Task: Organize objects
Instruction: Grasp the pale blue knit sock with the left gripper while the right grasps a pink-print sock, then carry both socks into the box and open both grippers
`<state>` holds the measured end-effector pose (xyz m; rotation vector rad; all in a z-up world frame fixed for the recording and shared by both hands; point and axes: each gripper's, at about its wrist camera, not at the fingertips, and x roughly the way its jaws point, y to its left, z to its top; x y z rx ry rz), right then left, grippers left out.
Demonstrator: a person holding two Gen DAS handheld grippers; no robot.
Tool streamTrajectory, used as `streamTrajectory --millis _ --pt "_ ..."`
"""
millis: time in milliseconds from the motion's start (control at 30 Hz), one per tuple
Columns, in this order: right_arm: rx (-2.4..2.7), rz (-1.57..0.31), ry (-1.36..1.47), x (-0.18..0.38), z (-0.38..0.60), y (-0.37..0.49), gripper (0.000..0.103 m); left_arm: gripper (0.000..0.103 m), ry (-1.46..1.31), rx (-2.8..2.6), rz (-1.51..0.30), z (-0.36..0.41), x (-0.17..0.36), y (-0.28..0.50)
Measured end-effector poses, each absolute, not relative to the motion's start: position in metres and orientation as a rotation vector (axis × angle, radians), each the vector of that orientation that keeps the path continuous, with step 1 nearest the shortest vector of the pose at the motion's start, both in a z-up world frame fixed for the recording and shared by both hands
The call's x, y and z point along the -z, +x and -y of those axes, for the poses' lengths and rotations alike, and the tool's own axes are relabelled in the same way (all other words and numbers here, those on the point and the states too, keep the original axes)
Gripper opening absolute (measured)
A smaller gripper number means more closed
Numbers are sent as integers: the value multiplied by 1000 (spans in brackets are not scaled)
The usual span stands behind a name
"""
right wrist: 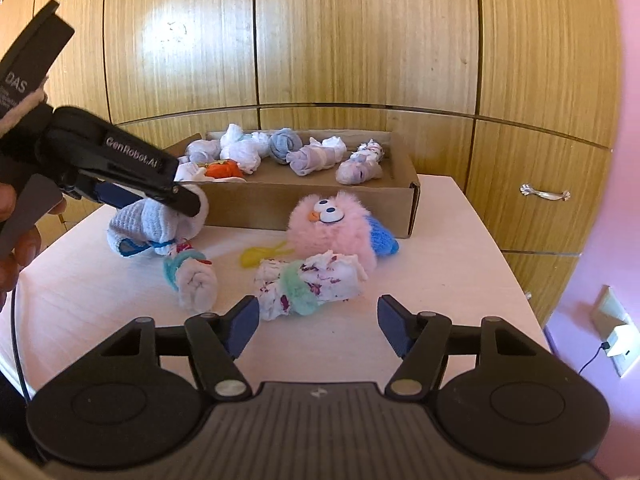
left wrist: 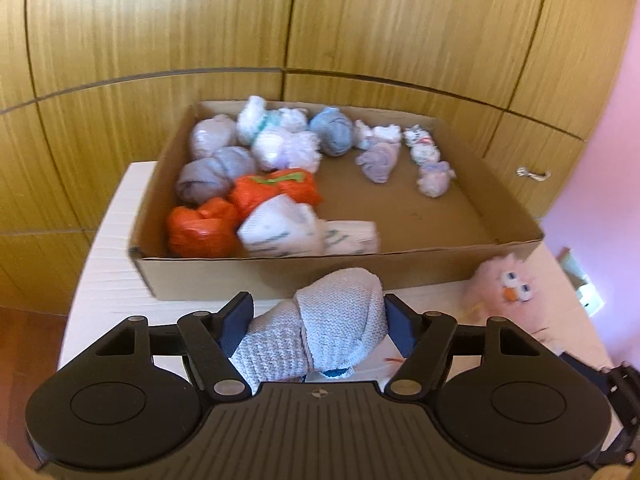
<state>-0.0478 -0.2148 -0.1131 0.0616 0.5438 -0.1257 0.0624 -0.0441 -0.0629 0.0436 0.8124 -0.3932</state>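
The rolled light-blue knit sock is clamped between the pads of the left gripper and held just in front of the near wall of the cardboard box. In the right wrist view the same bundle hangs clear of the white table, with a bright blue cuff showing at its lower end.

The box sits at the back of the table, against the wooden cabinet doors. It holds many rolled sock bundles: two orange ones at the near left, a white one with green print beside them, grey, white and blue ones further back, pale lilac ones to the right.

The right gripper has nothing between its jaws; they stand apart just short of a floral sock roll with a mint band. A second white roll with a teal band lies to its left. A pink fluffy toy with large eyes stands near the box front, touching the floral roll.

A hand shows at the left edge of the right wrist view.
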Motion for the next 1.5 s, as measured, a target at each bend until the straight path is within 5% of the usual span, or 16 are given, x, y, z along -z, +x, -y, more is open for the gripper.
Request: streamTrajectory --millis 300,433,633,933,1500 --pt "110 -532 14 110 207 -38 86 87 69 390 -755 36 60 53" --pt "100 -529 -38 109 203 -33 83 92 67 374 -765 31 65 55" --pt "94 -549 -51 114 205 -30 62 89 60 403 -799 28 78 62" --pt "89 -530 -31 114 208 -38 59 68 63 473 -791 25 76 56" --pt "41 -430 -2 49 232 -54 59 68 118 531 -708 34 8 59"
